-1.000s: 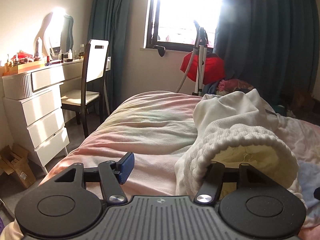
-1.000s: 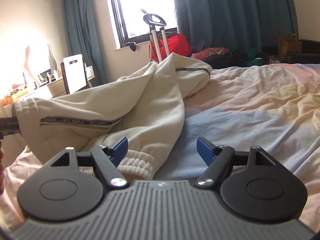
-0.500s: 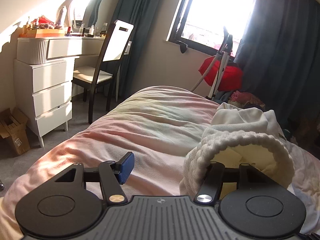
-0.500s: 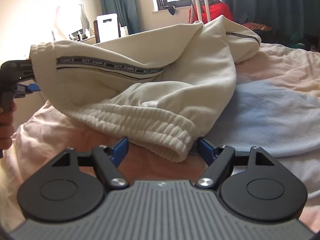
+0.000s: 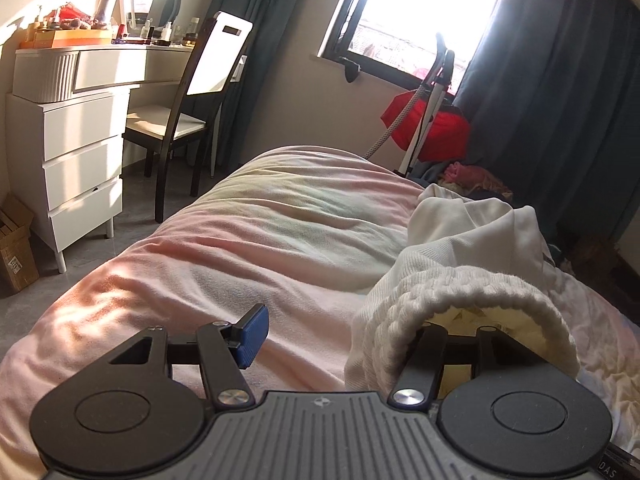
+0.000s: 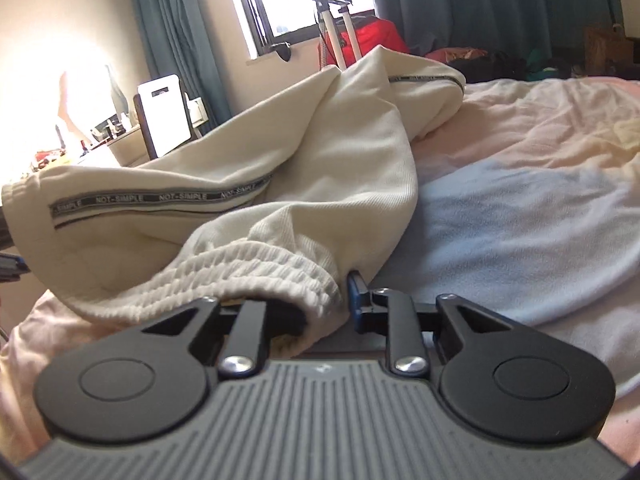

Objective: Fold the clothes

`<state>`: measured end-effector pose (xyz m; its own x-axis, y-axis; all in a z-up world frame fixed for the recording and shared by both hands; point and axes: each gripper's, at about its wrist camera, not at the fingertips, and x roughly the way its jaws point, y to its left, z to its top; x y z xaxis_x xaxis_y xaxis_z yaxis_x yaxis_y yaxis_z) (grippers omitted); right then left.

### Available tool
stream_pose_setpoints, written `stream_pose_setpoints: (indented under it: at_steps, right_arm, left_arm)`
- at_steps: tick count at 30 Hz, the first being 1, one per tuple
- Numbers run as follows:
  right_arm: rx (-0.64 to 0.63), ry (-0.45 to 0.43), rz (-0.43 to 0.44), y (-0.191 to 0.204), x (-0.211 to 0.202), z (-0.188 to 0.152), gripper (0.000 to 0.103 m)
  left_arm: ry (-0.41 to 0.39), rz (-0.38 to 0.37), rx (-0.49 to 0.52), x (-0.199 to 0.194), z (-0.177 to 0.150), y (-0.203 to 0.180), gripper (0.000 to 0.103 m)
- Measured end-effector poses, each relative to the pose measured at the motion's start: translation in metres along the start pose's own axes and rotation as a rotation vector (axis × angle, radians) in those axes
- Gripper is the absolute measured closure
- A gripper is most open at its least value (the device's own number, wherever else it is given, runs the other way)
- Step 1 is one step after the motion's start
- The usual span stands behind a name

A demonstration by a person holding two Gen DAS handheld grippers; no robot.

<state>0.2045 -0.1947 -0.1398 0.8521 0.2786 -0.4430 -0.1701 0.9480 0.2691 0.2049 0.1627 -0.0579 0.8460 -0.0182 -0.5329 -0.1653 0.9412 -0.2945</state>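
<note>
While the cream sweatpants (image 6: 248, 184) lie bunched on the near side of the bed (image 6: 520, 184), I hold their ribbed waistband: my right gripper (image 6: 344, 300) has just been closing and now pinches it; my left gripper (image 5: 344, 344) stays spread, one finger inside the band. Next, I judge, lifting and stretching flat.

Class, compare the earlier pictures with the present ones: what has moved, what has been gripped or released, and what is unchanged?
The right gripper has just been closing and now pinches the ribbed waistband of the cream trousers, which lay between its open fingers before. The left gripper has rolled, so the room looks tilted. Unchanged: the other ribbed cuff hangs over the left gripper's right finger, and the trousers lie on the bed.
</note>
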Motion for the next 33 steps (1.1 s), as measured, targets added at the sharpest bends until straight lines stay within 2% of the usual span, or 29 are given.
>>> stream_pose_setpoints:
  at_steps: [4,6,9,12,15,16,17,20,21,22,25,27,29,31,33]
  right_arm:
    - [-0.075,-0.161,-0.031,0.013,-0.042,0.029,0.089]
    - [-0.112,-0.243,-0.049,0.021,-0.068,0.043,0.089]
    - [-0.181,-0.256,-0.096,0.026,-0.085,0.043,0.09]
    - [-0.239,-0.258,-0.14,0.029,-0.1,0.043,0.09]
    - [-0.127,-0.163,-0.126,0.01,-0.092,0.034,0.09]
    - [-0.089,-0.141,-0.121,0.005,-0.09,0.031,0.09]
    - [-0.067,-0.136,-0.121,0.002,-0.09,0.03,0.09]
    - [-0.061,-0.136,-0.125,0.001,-0.092,0.031,0.09]
    - [-0.067,-0.136,-0.125,0.001,-0.092,0.03,0.09]
    - [-0.074,-0.135,-0.126,0.004,-0.093,0.028,0.089]
    - [-0.095,-0.132,-0.134,0.007,-0.092,0.025,0.089]
    - [-0.098,-0.125,-0.138,0.006,-0.089,0.025,0.089]
    - [-0.091,-0.109,-0.143,0.004,-0.086,0.025,0.089]
    - [-0.089,-0.094,-0.148,0.002,-0.083,0.024,0.089]
    - [-0.086,-0.082,-0.153,0.0,-0.081,0.023,0.089]
  left_arm:
    - [-0.025,0.005,0.027,-0.016,0.001,-0.007,0.041]
    - [0.002,-0.017,0.026,-0.024,0.002,-0.01,0.04]
    - [0.159,-0.081,0.078,-0.029,-0.004,-0.014,0.039]
    - [0.266,-0.085,0.264,-0.036,-0.026,-0.022,0.037]
    - [0.228,-0.054,0.533,-0.049,-0.053,-0.04,0.035]
    - [0.208,-0.044,0.589,-0.053,-0.059,-0.046,0.035]
    - [0.187,-0.035,0.642,-0.057,-0.064,-0.053,0.035]
    - [0.092,-0.08,0.759,-0.072,-0.074,-0.072,0.033]
    - [0.054,-0.09,0.802,-0.076,-0.079,-0.079,0.027]
    - [0.018,-0.077,0.849,-0.077,-0.085,-0.087,0.024]
    - [-0.06,-0.033,0.97,-0.074,-0.102,-0.107,0.024]
    - [-0.101,-0.004,1.021,-0.068,-0.108,-0.117,0.024]
    - [-0.148,-0.019,1.041,-0.065,-0.113,-0.124,0.024]
    - [-0.195,-0.047,1.032,-0.065,-0.113,-0.13,0.024]
    - [-0.26,-0.061,0.973,-0.063,-0.109,-0.136,0.022]
